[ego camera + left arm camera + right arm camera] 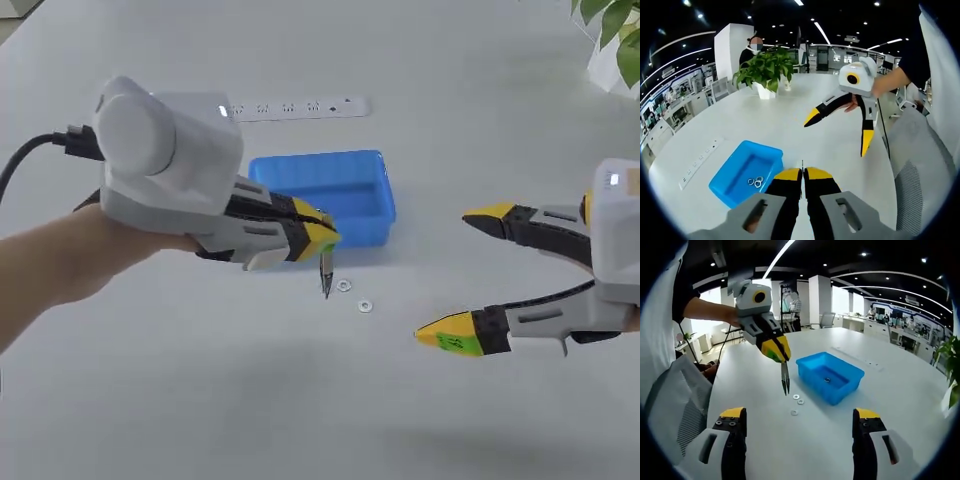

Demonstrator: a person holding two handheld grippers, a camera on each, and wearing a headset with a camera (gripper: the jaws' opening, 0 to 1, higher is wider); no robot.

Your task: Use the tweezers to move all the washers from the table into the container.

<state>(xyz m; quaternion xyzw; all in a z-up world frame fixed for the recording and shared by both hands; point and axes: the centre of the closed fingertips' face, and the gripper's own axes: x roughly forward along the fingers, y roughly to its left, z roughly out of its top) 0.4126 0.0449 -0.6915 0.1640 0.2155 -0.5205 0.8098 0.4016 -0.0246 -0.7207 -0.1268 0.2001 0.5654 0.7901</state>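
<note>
Steel, small and flat: two round silver washers (344,286) lie on the pale grey table (200,390) just in front of the shallow blue plastic container (365,232), near each other but not touching. The right gripper view hints at a third beside them, too small to be sure. More washers (756,181) sit inside the container. The left gripper (322,236) has black jaws with yellow tips, pressed together on a pair of thin metal tweezers (326,276). These hang point-down, with the tips just beside the nearest washer. Whether the points touch the table cannot be told, and nothing is seen between them. The right gripper (467,275) is of the same build, its jaws spread wide and empty, well off to the right above bare table. A long white power strip (300,107) lies beyond the container, and a green potted plant (610,40) stands at the far corner; neither is in the way. Judgement: the task is partly done, and the step in hand is the pick of the nearest washer. A thin washer on a smooth top will likely skid if pushed, so bring the points down at a slant, one through the hole and one outside the rim. Then pinch gently, lift straight up, carry low over the front wall and let go close to the floor of the container so it does not bounce out.
</note>
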